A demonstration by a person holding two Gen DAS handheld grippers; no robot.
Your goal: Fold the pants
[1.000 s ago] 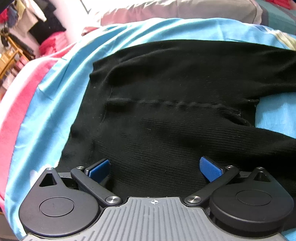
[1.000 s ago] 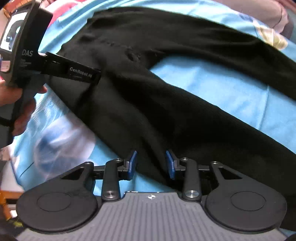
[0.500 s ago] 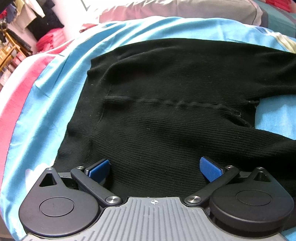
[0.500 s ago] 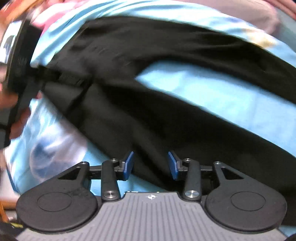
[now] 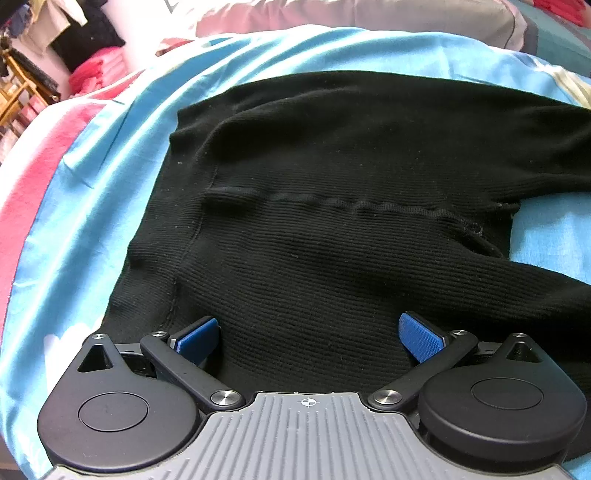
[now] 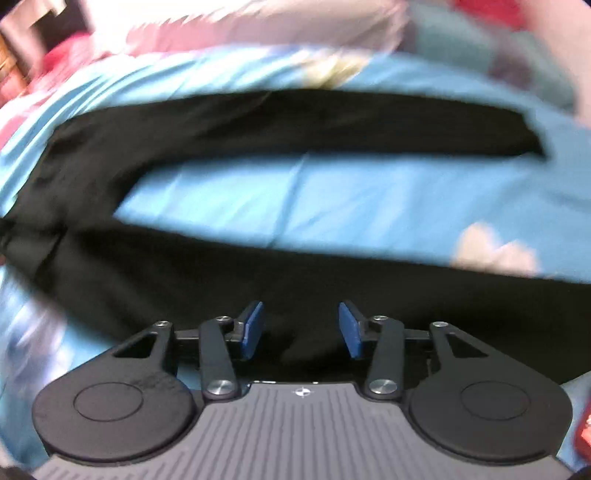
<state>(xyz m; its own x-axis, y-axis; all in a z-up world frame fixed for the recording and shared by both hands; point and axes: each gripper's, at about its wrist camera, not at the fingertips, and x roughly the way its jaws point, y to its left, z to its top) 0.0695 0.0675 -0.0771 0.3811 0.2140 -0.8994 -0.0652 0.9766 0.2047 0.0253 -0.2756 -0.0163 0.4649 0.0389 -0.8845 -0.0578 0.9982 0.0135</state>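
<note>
Black ribbed pants (image 5: 351,192) lie spread flat on a light blue bed sheet (image 5: 110,177), waistband to the left, a seam running across the seat. My left gripper (image 5: 309,334) hovers open over the near waist part, blue pads wide apart, nothing pinched. In the blurred right wrist view the two legs of the pants (image 6: 258,125) fork apart over the sheet (image 6: 332,199). My right gripper (image 6: 301,326) is above the near leg; its jaws are opening, with cloth below but none pressed between the pads.
Pillows (image 5: 369,18) lie along the far edge of the bed. A pink blanket strip (image 5: 22,192) runs down the left side. Hanging clothes and a wooden rack (image 5: 22,92) stand beyond the bed at far left.
The right gripper has swung to the right along the near leg, rolled, and its pads have spread wider; the left gripper and the hand holding it have left its view. The left gripper has stayed put.
</note>
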